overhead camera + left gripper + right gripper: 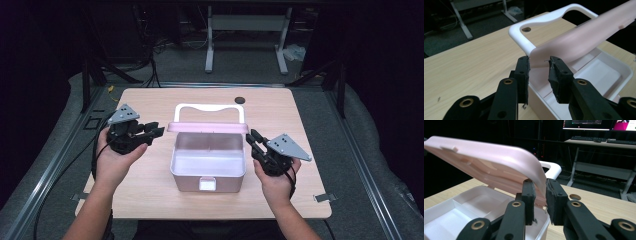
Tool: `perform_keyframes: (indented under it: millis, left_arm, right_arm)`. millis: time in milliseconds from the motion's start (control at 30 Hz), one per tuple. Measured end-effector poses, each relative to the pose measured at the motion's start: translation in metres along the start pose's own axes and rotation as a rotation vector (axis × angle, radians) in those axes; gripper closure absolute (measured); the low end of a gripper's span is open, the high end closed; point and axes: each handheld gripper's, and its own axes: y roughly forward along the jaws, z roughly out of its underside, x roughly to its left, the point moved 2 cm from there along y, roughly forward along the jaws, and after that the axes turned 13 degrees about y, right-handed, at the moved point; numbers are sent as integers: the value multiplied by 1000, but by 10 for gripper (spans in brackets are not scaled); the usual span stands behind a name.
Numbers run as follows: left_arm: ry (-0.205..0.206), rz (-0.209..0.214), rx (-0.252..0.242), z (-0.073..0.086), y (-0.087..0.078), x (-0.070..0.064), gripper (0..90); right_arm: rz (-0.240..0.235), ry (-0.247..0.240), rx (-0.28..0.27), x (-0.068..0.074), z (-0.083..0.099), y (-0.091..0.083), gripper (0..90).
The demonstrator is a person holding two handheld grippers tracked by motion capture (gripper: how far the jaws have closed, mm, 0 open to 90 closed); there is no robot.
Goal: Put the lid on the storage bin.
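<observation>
now both forearms come in from the near edge of the table, each hand wrapped round a black gripper with a grey plate on top. the left gripper points right toward the left end of the pink lid, the wrist bent inward; in the left gripper view its jaws stand a little apart with the lid's corner just at their tips, and whether they touch it i cannot tell. the right gripper points up and left at the lid's right end; in the right gripper view its jaws are narrowly parted with the lid's edge between them, contact unclear. the box sits mid-table, nearer the near edge, lid raised, white handle behind it. the table is pale wood with a round hole near its far right corner. around it lie grey carpet, cables and a desk frame; monitors glow beyond, their writing too small to read.
</observation>
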Motion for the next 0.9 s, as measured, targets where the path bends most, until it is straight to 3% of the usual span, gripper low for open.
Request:
perform_keyframes:
  millis: [167, 233, 433, 900]
  left_arm:
    - [-7, 0, -31, -6, -1, 0, 735]
    - [-19, 12, -28, -7, 4, 0, 717]
    - [5, 11, -14, -11, 12, -5, 726]
    - [-9, 52, -23, 5, 13, -17, 754]
  right_arm:
    - [-3, -6, 6, 1, 0, -1, 769]
    - [-4, 0, 7, 2, 1, -2, 769]
    - [-7, -7, 23, 2, 7, -5, 769]
    - [-15, -24, 57, 1, 23, -16, 752]
